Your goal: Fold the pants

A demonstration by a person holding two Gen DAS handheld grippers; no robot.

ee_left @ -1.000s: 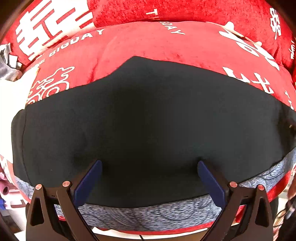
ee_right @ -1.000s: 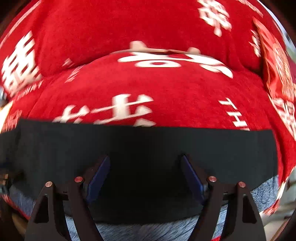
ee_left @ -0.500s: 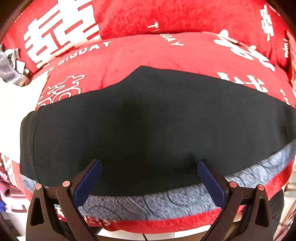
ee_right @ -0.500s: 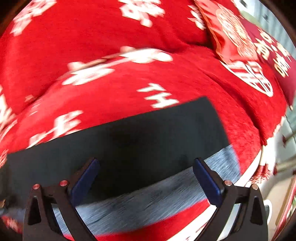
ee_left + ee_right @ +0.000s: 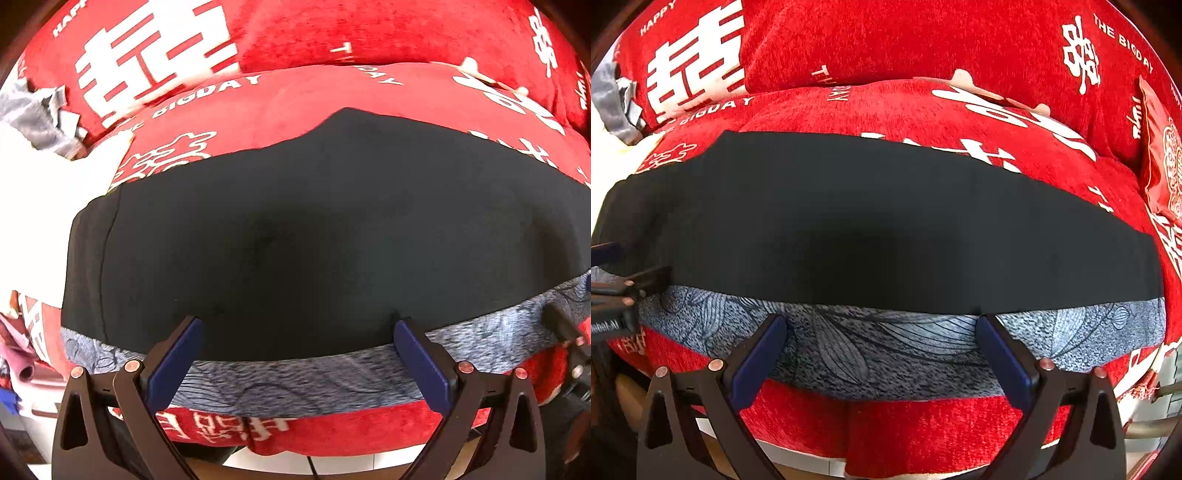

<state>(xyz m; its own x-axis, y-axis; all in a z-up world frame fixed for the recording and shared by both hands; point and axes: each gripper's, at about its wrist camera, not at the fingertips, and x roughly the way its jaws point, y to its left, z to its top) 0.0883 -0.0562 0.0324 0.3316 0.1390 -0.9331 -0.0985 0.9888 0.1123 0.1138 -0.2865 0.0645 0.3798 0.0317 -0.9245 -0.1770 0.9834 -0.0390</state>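
The black pants (image 5: 314, 229) lie flat as a long folded band across a grey-blue patterned cloth (image 5: 295, 384) on a red sofa cushion (image 5: 295, 107). My left gripper (image 5: 297, 328) hovers open over the pants' near edge, with nothing between its fingers. The right wrist view shows the same pants (image 5: 868, 221) and the patterned cloth (image 5: 886, 350). There my right gripper (image 5: 882, 321) stands wide open above the cloth strip, just in front of the pants' near hem, holding nothing. Each gripper shows at the edge of the other's view: right gripper (image 5: 565, 332), left gripper (image 5: 613, 273).
White fabric (image 5: 44, 192) and a grey garment (image 5: 33, 114) lie at the sofa's left end. A red cushion with a round white pattern (image 5: 1160, 155) leans at the right. The red backrest (image 5: 923, 37) rises behind. The seat's front edge drops to pale floor (image 5: 332, 461).
Both grippers have drawn back toward the seat's front edge, so more grey cloth shows. The right gripper's jaws widened, and it swung to the pants' right end and back.
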